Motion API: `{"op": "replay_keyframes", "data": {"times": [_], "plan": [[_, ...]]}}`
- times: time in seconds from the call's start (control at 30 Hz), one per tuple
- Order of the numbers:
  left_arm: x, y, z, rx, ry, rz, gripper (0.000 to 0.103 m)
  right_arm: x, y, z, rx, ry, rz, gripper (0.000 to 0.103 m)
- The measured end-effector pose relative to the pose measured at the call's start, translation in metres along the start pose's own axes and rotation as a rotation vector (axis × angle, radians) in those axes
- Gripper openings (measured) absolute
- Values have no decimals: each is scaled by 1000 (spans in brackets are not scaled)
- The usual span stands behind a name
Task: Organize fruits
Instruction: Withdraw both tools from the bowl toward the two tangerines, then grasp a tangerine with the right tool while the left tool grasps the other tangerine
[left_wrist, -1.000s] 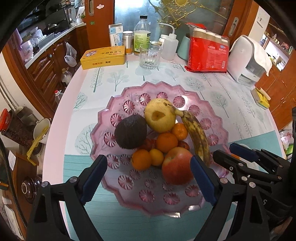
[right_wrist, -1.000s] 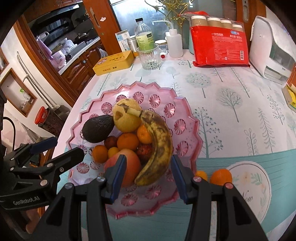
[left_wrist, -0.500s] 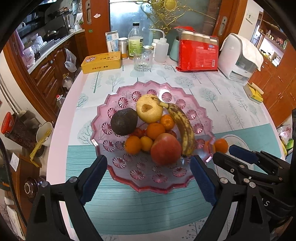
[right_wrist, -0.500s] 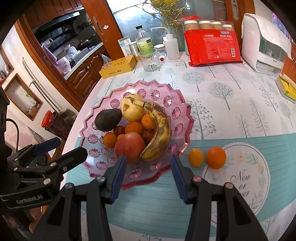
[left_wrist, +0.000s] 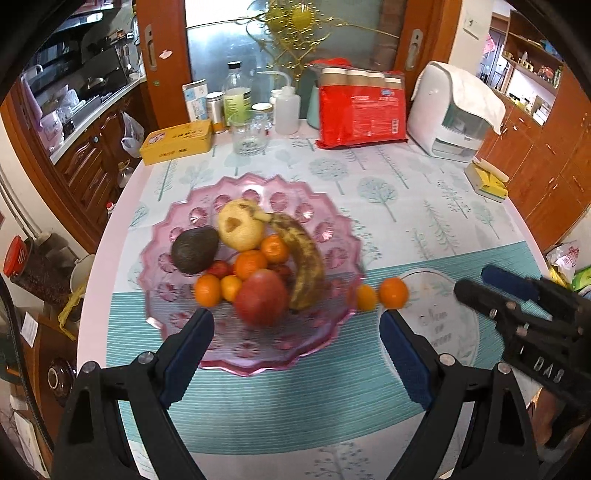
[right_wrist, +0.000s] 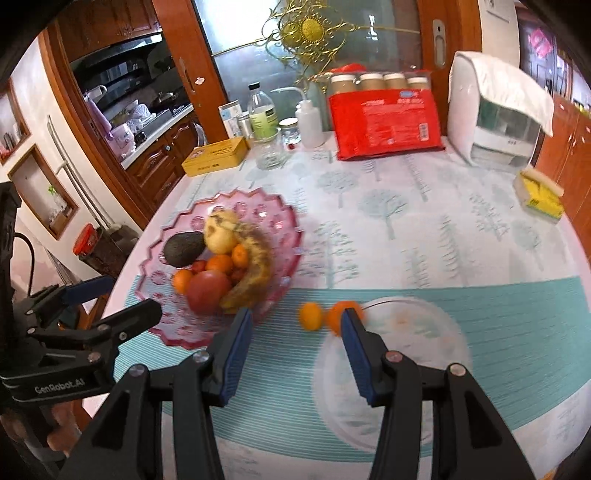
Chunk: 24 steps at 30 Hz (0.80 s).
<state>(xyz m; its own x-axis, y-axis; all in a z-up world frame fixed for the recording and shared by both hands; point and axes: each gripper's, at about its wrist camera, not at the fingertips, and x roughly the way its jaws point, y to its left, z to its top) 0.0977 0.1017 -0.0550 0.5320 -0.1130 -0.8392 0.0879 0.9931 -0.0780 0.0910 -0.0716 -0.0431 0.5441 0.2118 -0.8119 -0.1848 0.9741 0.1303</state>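
Observation:
A pink glass fruit plate (left_wrist: 328, 332) (right_wrist: 155, 325) holds an avocado (left_wrist: 194, 249), a pear (left_wrist: 240, 229), a banana (left_wrist: 306, 258), a red apple (left_wrist: 261, 297) and several small oranges. Two small oranges lie loose on the teal mat right of the plate: a yellow-orange one (left_wrist: 365, 296) (right_wrist: 311, 315) and a rounder one (left_wrist: 393, 292) (right_wrist: 338, 314). My left gripper (left_wrist: 295, 332) is open and empty, above the plate's near rim. My right gripper (right_wrist: 297, 328) is open and empty, just short of the loose oranges.
At the back of the table stand a yellow tin (left_wrist: 177, 143), a glass (left_wrist: 249, 134), bottles (left_wrist: 236, 96), a red package (left_wrist: 360, 110) and a white appliance (left_wrist: 450, 114). A yellow sponge pack (left_wrist: 487, 181) lies at the right edge. A round white mat print (right_wrist: 395, 369) lies under the right gripper.
Both grippers have drawn back and up from the plate, so it looks smaller. The right gripper has swung right towards the two loose oranges. Both stay open.

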Motion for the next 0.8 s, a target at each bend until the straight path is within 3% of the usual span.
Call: {"op": "replay_keyframes", "data": {"times": [0.23,0.4,0.63,0.8], "plan": [[7,-52,-1,-33,4,16,90,-18,-53,24,-175,-35,-42,50],[25,-85,-9,-64,3,47,90,-8,-76,34,-291,-48,-24,50],[54,-102,-26,-129,-19,75,90,54,-89,23,-344,84,130,50],[74,-95,-43,-186,29,107,84,101,-76,2,-392,182,204,50]]}}
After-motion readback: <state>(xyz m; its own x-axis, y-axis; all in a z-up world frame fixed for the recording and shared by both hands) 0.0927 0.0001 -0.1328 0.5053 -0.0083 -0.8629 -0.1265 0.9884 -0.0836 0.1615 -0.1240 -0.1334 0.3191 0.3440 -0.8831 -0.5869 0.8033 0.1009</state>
